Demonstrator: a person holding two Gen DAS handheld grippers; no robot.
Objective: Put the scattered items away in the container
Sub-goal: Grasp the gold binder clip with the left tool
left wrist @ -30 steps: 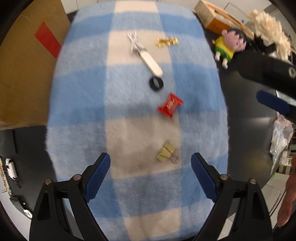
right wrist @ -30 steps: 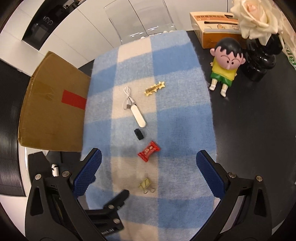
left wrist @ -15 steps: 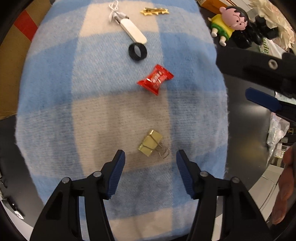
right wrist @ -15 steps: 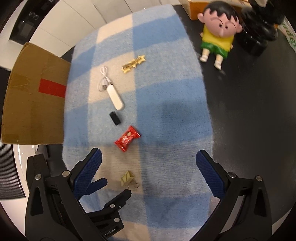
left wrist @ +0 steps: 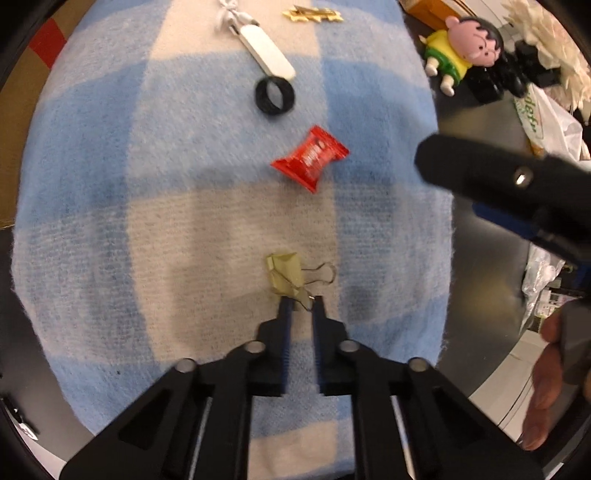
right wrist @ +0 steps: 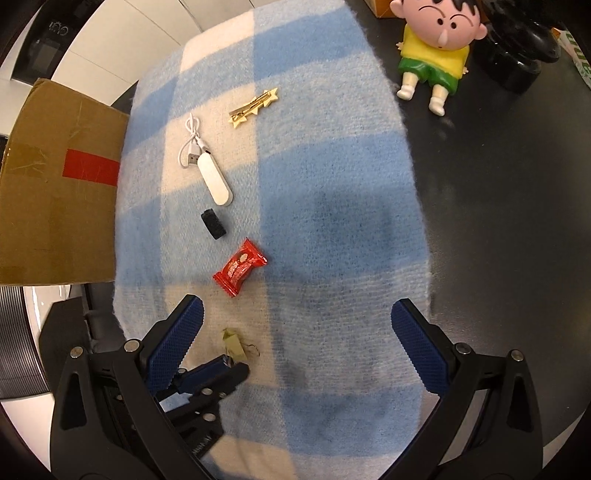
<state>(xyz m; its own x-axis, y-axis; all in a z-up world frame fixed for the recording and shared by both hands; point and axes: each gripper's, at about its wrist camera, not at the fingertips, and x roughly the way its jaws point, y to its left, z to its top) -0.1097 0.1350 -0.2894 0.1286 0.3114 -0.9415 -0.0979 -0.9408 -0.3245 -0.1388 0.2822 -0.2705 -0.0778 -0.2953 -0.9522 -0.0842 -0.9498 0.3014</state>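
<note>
The gold binder clip (left wrist: 286, 275) is pinched at its near end by the clenched left gripper (left wrist: 301, 301) on the checked blanket (left wrist: 92, 229), while the right gripper (right wrist: 295, 325) is held wide apart above that blanket. Beyond the clip, the red candy wrapper (left wrist: 312, 158), black ring (left wrist: 275, 96), white USB stick (left wrist: 266, 51) and gold hair clip (left wrist: 313, 14) are laid in turn, with the cardboard box (right wrist: 55, 192) seen beside the blanket's left edge.

Blue-and-cream checked blanket (right wrist: 332, 155), red candy wrapper (right wrist: 240, 267), olive-gold binder clip (left wrist: 285, 272).

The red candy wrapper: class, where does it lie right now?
The red candy wrapper lies on the checked blanket, mid-frame in the left wrist view, between the black ring beyond it and the gold binder clip nearer the left tongs.
</note>
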